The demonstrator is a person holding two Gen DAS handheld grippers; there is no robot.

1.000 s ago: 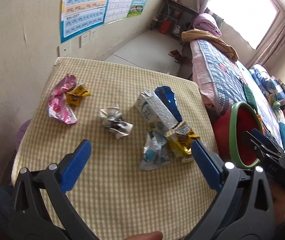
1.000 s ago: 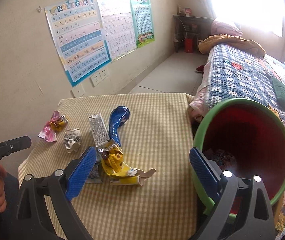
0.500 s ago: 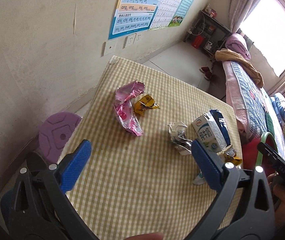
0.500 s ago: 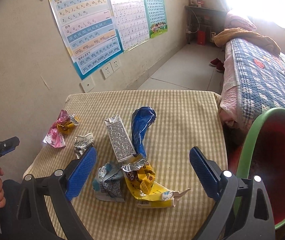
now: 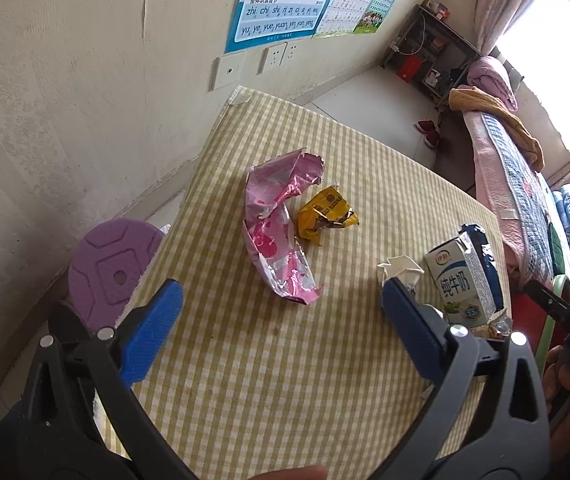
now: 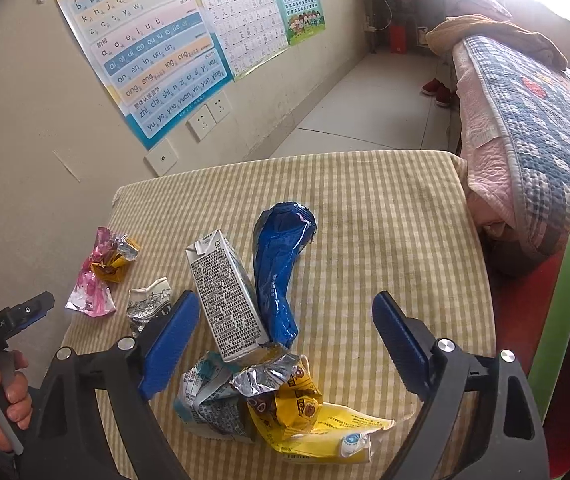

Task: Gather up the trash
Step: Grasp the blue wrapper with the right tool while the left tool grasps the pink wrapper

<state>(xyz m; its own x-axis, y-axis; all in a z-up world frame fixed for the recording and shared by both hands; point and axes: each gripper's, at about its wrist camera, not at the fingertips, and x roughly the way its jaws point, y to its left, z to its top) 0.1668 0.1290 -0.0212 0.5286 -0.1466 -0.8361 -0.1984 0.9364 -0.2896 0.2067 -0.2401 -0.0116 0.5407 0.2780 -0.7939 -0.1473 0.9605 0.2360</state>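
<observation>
Several pieces of trash lie scattered on the checked tablecloth [image 6: 385,216]. Nearest the right gripper [image 6: 285,344] are a milk carton [image 6: 225,300] on its side, a blue snack bag [image 6: 277,272] touching its far side, and at the carton's near end a crumpled heap: a blue-grey wrapper [image 6: 209,404], a yellow wrapper [image 6: 297,400] and a flat yellow packet [image 6: 333,428]. That gripper's jaws have just been closing a little yet stand wide apart, pads pressing on nothing, with the carton's near end between them. Further left lie a crumpled white wrapper [image 6: 149,304], a pink foil wrapper [image 5: 277,236] and, just beside it, a small yellow-brown wrapper [image 5: 325,216]. The left gripper [image 5: 281,324] hangs over the cloth near the pink foil, jaws wide open and empty. A green-rimmed red bin [image 6: 565,320] stands at the table's right edge, a purple stool [image 5: 113,268] by the wall, and a quilted bed [image 6: 533,132] beyond.
</observation>
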